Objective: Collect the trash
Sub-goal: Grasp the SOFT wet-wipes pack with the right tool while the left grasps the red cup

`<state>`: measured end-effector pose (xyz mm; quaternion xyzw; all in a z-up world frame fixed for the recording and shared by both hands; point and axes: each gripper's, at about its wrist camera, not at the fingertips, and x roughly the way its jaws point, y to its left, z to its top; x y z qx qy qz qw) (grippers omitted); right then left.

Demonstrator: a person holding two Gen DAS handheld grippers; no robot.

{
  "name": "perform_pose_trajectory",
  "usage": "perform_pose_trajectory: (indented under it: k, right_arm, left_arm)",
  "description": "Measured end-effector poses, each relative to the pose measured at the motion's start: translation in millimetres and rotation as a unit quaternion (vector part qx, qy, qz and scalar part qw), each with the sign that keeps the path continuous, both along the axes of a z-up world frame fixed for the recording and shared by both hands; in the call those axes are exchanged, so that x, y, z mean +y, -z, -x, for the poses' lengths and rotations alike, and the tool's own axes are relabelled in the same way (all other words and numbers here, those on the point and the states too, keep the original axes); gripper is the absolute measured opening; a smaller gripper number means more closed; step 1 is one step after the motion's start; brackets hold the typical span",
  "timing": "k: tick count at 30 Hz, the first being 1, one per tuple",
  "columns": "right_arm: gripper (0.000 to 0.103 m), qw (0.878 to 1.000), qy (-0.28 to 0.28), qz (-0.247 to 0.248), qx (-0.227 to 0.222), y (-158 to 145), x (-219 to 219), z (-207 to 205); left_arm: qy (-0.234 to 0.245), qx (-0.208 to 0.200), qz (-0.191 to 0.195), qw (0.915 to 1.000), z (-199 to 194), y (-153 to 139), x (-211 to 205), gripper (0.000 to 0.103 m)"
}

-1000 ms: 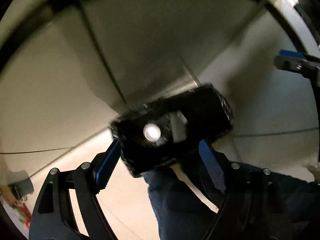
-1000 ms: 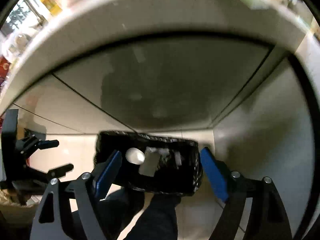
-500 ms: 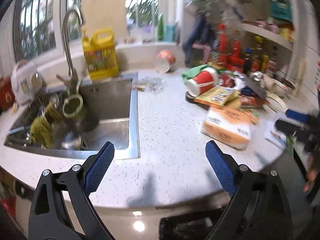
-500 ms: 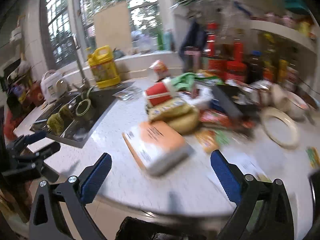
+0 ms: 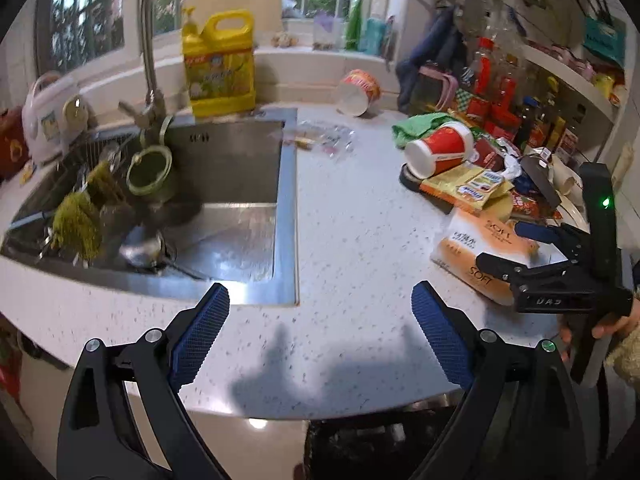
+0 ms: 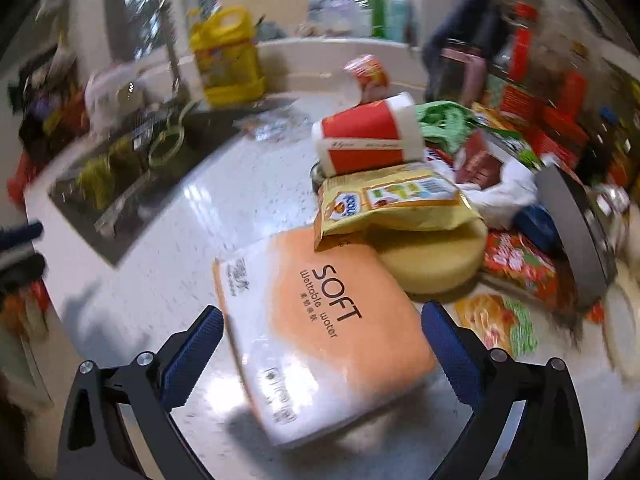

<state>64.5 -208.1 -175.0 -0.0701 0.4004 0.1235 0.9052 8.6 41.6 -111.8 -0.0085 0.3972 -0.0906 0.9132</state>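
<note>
Step in hand, judging by the layout: between pickups, lining up for the next piece of trash on the table [image 5: 352, 220].

Left tool [image 5: 320, 300]: jaws just been opening, now spread wide, empty, nothing between the pads; hovering over bare table near the front edge, just right of the sink [image 5: 236, 184].

Right tool [image 6: 322, 312]: jaws also just been opening, now at full spread, gripping nothing; poised above the orange-and-white tissue pack [image 6: 320, 340], with the pack showing between the fingers but apparently not pressed by them. Hard to be sure in the blurred view.

Trash mostly heaped on the right of the table, beyond the tissue pack. Black-lined bin [image 5: 360, 448] on the floor below the front edge, part hidden by the table.

Next move, as a guess: choose one loose item, probably the nearer red paper cup [image 6: 368, 140] or the yellow snack packet [image 6: 392, 204], then reach past the tissue pack, close across the item's narrow side, lift clear of the heap and carry it back down to the bin. Calls for care not to drag neighbouring wrappers along.

Count:
- two tools, both open
- two paper cups, both tipped over, the second [image 5: 358, 90] by the back wall
- one tissue pack
- one yellow snack packet
- one small cluster of clear wrappers [image 5: 324, 138] by the sink corner
- one yellow detergent jug [image 5: 220, 64]
- one bin
</note>
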Motion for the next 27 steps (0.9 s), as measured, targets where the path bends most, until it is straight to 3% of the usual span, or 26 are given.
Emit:
perform_pose_trajectory:
  k: [8,10,13,20,27]
  right_arm:
    - [0.098,0.997,-0.043,0.053,0.041,23.4,11.6,-22.5]
    - [0.086,0.997,-0.050,0.043,0.047,20.4,9.0,-20.4]
    - [0.074,0.997,-0.050,-0.020,0.062,8.5,-6.8,-12.7]
    - [0.072,0.996,-0.002,-0.085,0.020,-38.7,-47.4,44.4]
    - [0.073,0.989,0.089,-0.117,0.000,-59.8,-95.3,92.8]
  left_arm:
    - [-0.011,0.012,0.015,0.9998,-8.0,0.9,4.0,0.091]
    - [-0.013,0.011,0.014,0.9998,-14.3,2.9,2.1,0.091]
    - [0.004,0.008,0.018,0.9998,-26.7,4.0,-5.3,0.091]
    - [0.099,-0.007,0.023,0.9948,-91.0,-2.9,-58.2,0.091]
    - [0.196,-0.037,-0.047,0.9789,-166.1,-1.1,-154.1,0.091]
